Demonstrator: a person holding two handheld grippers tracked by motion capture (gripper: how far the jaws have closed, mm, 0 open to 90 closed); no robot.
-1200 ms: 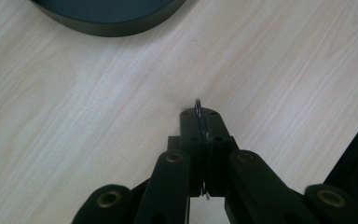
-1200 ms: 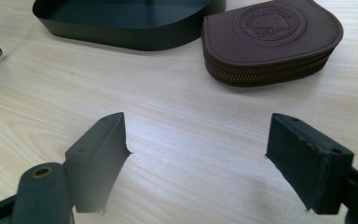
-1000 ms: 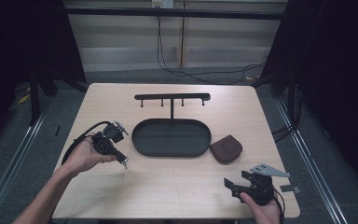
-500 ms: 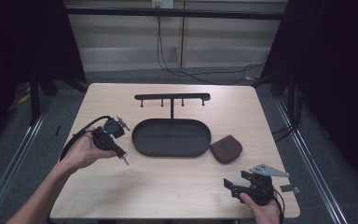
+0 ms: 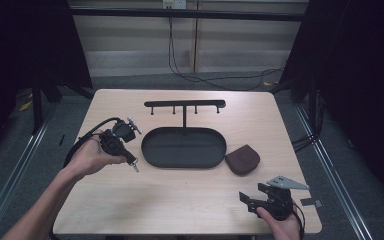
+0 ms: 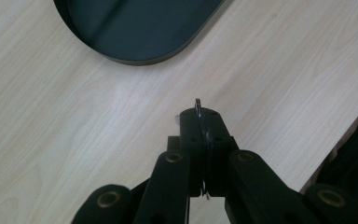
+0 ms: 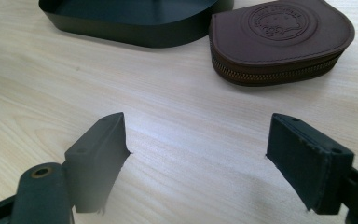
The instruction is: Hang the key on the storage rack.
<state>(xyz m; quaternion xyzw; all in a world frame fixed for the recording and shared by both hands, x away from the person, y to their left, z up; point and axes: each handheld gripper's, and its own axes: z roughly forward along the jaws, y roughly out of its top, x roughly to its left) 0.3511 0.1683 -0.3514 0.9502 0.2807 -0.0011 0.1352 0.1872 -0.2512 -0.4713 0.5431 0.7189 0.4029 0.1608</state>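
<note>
We pinch a thin, light, stiff metal ring (image 6: 198, 108) edge-on in the closed left gripper (image 6: 200, 140) at frame centre, while our right gripper (image 7: 196, 154) stays wide open.

Left gripper (image 5: 136, 165): black body with a black cable looping from its rear. Small silver pins project from the upper housing. The two black fingers (image 6: 191, 135) are flat-faced blocks carried on black link arms. Each link arm is pinned with brass-coloured rivets.

Right gripper (image 7: 198, 163): black body, topped by a grey three-cornered plate (image 5: 287, 182). A black cable trails beside the wrist. The fingers (image 7: 310, 158) are rectangular black blocks with small recessed screw holes and slightly frayed pad edges. A brass-coloured rivet marks the link arm.

Both forearms are bare, no sleeves.
</note>
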